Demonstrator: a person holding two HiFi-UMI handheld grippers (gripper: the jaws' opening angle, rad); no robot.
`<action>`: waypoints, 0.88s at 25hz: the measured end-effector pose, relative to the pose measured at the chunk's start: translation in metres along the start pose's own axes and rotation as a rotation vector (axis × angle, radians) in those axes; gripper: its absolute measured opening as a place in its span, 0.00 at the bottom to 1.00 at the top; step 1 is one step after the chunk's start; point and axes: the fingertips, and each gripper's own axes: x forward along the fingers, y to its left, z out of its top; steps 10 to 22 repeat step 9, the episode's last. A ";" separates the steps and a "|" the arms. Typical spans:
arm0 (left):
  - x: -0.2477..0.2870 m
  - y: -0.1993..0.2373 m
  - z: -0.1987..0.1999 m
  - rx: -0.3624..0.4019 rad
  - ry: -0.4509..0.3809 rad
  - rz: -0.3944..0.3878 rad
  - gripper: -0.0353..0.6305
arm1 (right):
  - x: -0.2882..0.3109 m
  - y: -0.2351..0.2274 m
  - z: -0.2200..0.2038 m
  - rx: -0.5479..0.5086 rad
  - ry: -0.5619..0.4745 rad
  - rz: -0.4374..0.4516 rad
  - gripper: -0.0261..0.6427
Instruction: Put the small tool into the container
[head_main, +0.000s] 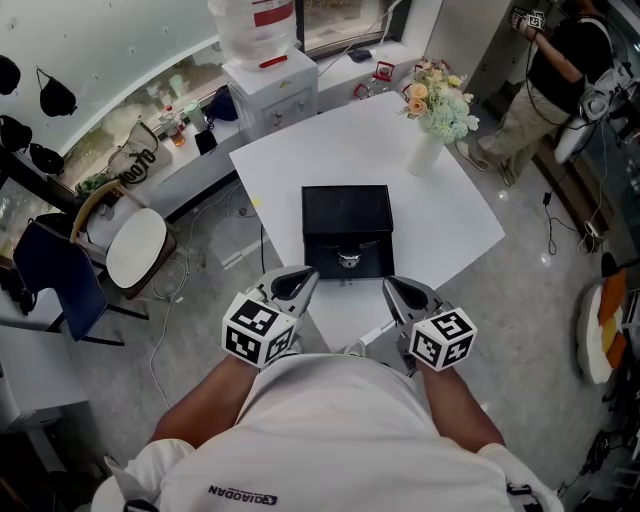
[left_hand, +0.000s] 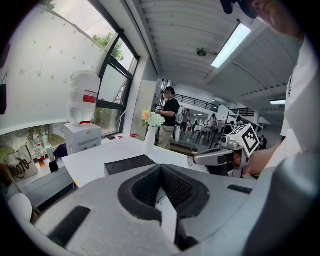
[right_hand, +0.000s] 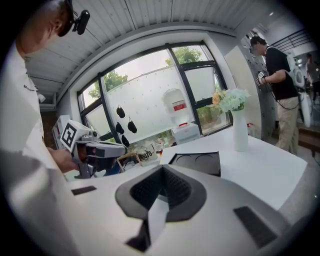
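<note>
A black box (head_main: 346, 228) with its lid down and a metal latch on its front sits mid-table; it shows again in the left gripper view (left_hand: 131, 164) and the right gripper view (right_hand: 198, 162). My left gripper (head_main: 311, 273) hangs just short of the box's near left corner, its jaws shut and empty. My right gripper (head_main: 389, 284) is level with it off the near right corner, also shut with nothing held. A thin pale item (head_main: 373, 337) lies at the table's near edge by the right gripper; I cannot tell what it is.
A white vase of flowers (head_main: 433, 125) stands at the white table's (head_main: 450, 225) far right. A water dispenser (head_main: 268, 75) is behind the table. A chair (head_main: 135, 246) stands on the floor at left. A person (head_main: 560, 70) stands at top right.
</note>
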 end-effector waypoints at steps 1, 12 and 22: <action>-0.001 0.000 0.000 -0.001 0.001 0.001 0.07 | 0.000 0.001 0.000 -0.002 0.002 0.000 0.05; 0.001 0.002 -0.002 -0.005 0.005 0.006 0.07 | 0.003 0.000 -0.002 -0.008 0.009 0.005 0.05; 0.001 0.002 -0.002 -0.005 0.005 0.006 0.07 | 0.003 0.000 -0.002 -0.008 0.009 0.005 0.05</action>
